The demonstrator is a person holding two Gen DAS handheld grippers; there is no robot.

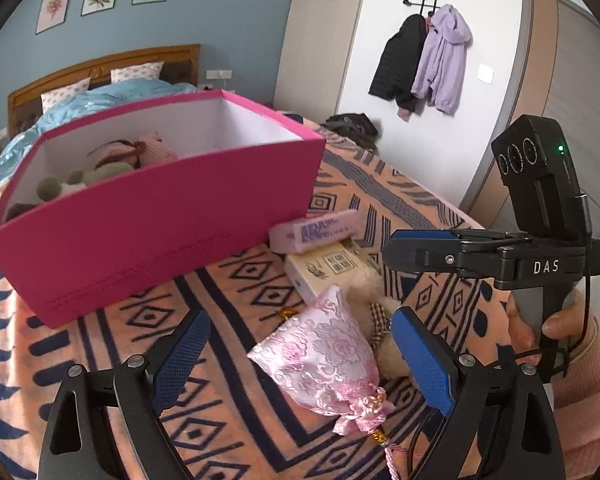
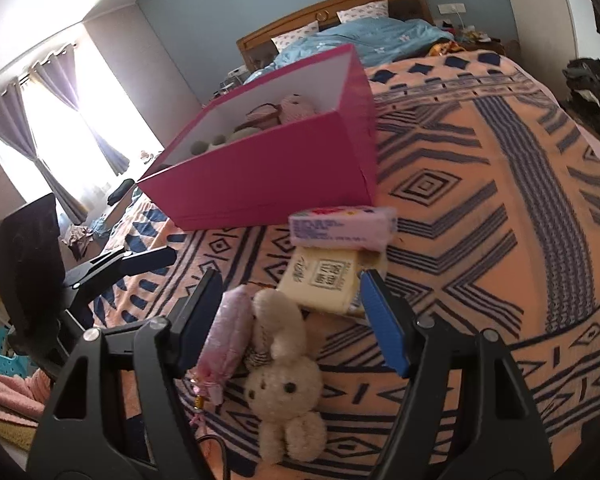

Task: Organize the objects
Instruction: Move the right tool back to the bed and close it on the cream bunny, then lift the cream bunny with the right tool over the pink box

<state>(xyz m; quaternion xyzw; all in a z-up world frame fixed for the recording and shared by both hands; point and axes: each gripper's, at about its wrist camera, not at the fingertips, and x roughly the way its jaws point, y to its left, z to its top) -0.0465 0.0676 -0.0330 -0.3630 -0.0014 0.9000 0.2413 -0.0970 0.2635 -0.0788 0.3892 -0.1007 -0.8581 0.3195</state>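
On my left, the pink box (image 1: 172,216) sits on the patterned blanket (image 1: 228,400) with soft toys inside. My left gripper (image 1: 300,364) stands wide open around the pink satin pouch (image 1: 324,356), pads clear of it. Further right, my right gripper (image 2: 292,316) is partly open over the plush bunny (image 2: 284,392), gripping nothing; a cream box (image 2: 324,280) and lilac box (image 2: 340,226) lie just beyond.

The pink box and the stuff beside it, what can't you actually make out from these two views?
- Pink box contents: both views; its front wall hides all but the tops of some soft toys.
- Plush rabbit: left wrist view; pink satin pouch covers most of it.
- Cream carton: both views; print too small to read.
- Lilac pack: right wrist view; blurred.
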